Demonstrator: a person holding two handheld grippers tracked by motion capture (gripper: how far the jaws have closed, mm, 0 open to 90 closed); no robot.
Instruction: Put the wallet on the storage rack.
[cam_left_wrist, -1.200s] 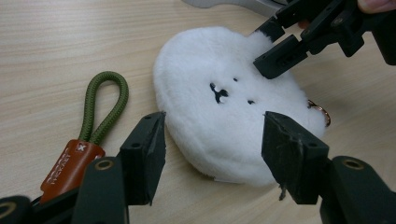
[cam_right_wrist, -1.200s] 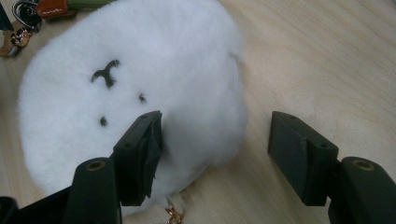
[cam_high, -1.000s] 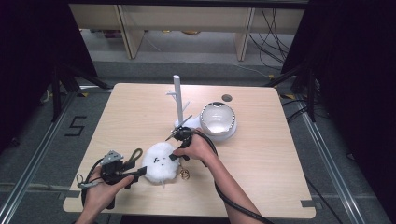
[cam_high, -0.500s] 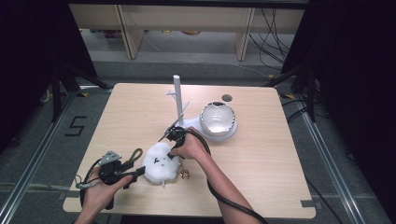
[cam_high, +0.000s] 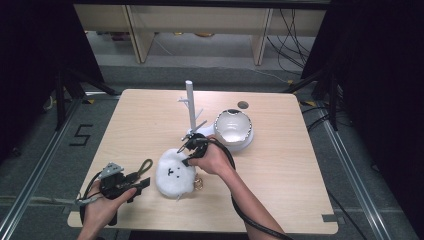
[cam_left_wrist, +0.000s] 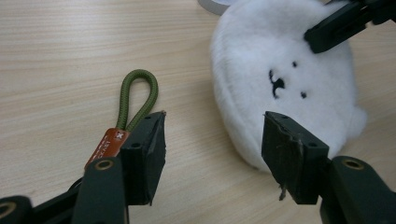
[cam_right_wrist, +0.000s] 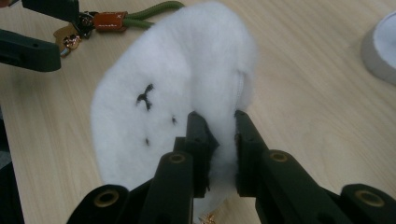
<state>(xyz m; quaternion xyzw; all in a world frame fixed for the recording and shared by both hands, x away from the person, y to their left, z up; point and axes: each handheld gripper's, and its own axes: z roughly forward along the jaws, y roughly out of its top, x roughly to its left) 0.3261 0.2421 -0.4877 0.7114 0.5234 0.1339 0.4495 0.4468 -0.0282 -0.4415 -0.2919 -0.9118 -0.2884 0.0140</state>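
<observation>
1. High view: the white plush (cam_high: 175, 172) lies on the tabletop (cam_high: 280, 165) near its front edge, face up, between the two hands.
2. Its long axis runs roughly front to back; the stitched face points upward.
3. The right claw (cam_high: 192, 149) has just been closing and now pinches the plush's far edge.
4. The left claw (cam_left_wrist: 212, 149) stands wide, holding nothing, beside a green cord loop (cam_left_wrist: 135, 95).
</observation>
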